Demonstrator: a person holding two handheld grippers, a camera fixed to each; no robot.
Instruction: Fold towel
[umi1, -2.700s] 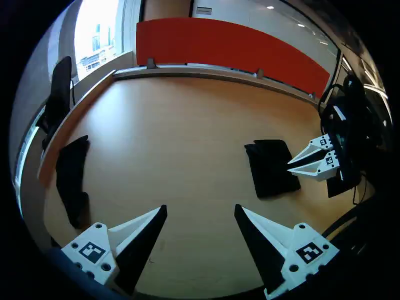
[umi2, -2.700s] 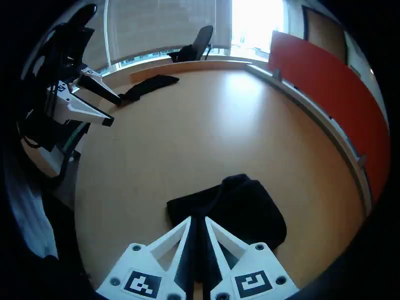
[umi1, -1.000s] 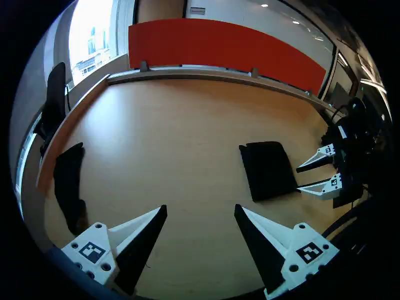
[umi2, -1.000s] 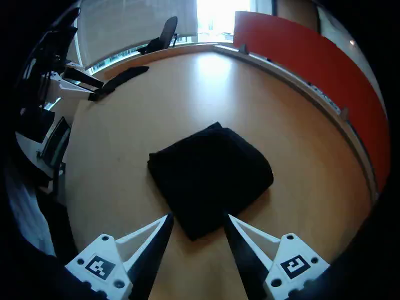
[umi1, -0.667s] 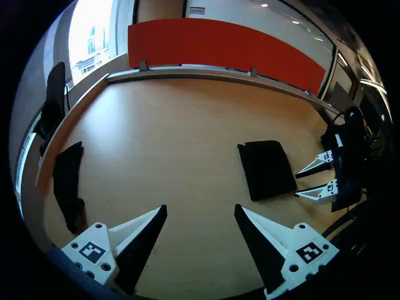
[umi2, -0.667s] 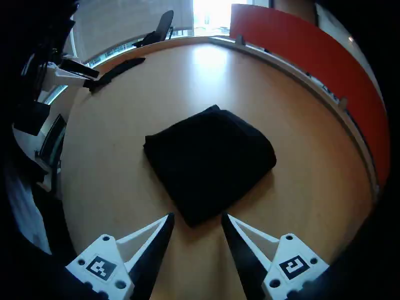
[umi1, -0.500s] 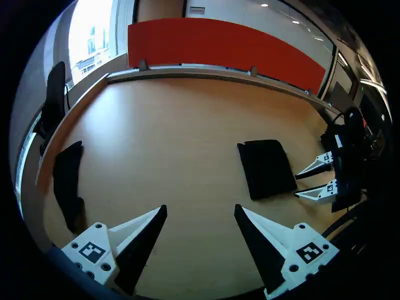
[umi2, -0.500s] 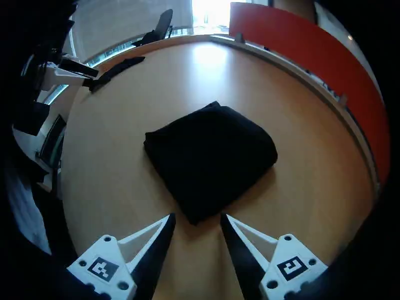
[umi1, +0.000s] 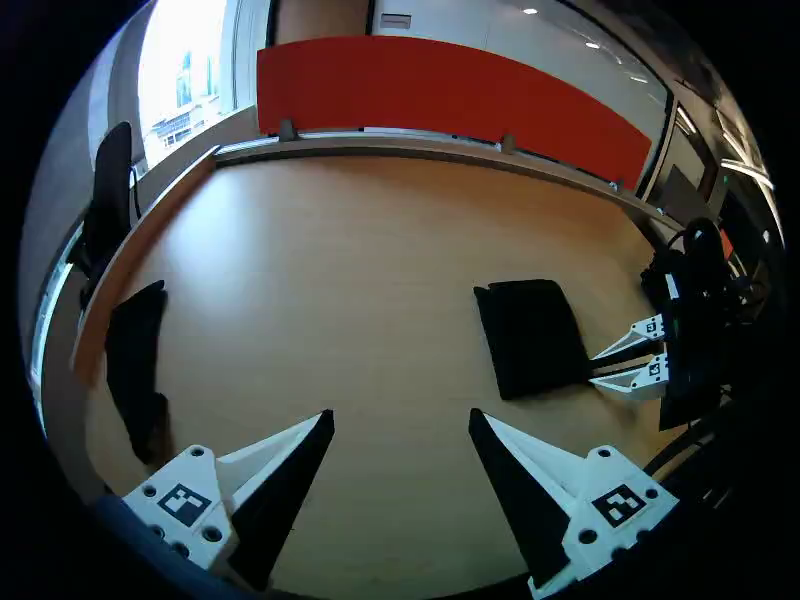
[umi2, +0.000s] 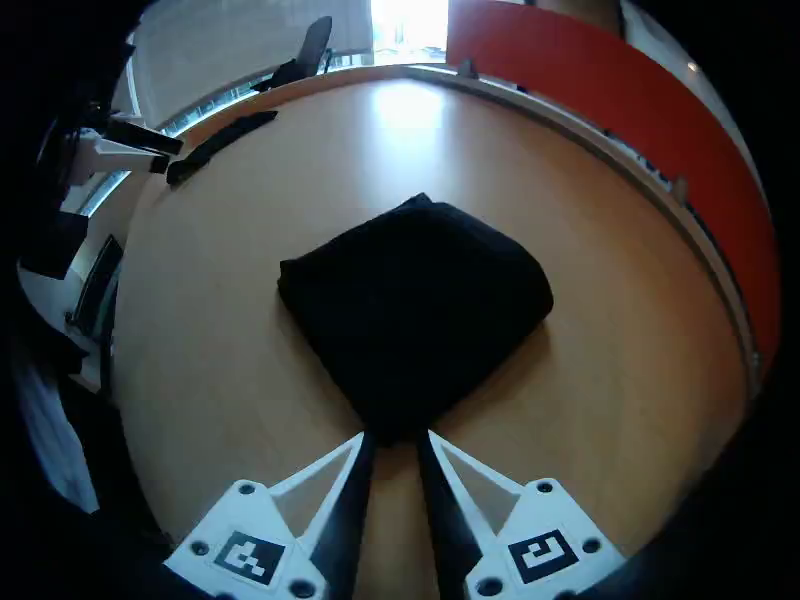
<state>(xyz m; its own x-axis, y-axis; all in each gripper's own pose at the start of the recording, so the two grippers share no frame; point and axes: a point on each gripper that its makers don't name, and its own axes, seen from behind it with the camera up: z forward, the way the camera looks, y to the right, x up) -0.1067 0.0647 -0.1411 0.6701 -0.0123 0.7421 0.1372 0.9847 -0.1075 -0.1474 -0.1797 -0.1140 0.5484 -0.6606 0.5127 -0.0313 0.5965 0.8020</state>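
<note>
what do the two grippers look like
They match. The left gripper and right gripper each have two white plastic fingers, wedge-shaped and tapering to a point, with black inner faces. Each finger's base carries a square black-and-white marker with small round holes around it.

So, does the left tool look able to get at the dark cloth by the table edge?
Probably yes: the left tool is open, and only tabletop lies between it and the dark cloth.
</note>
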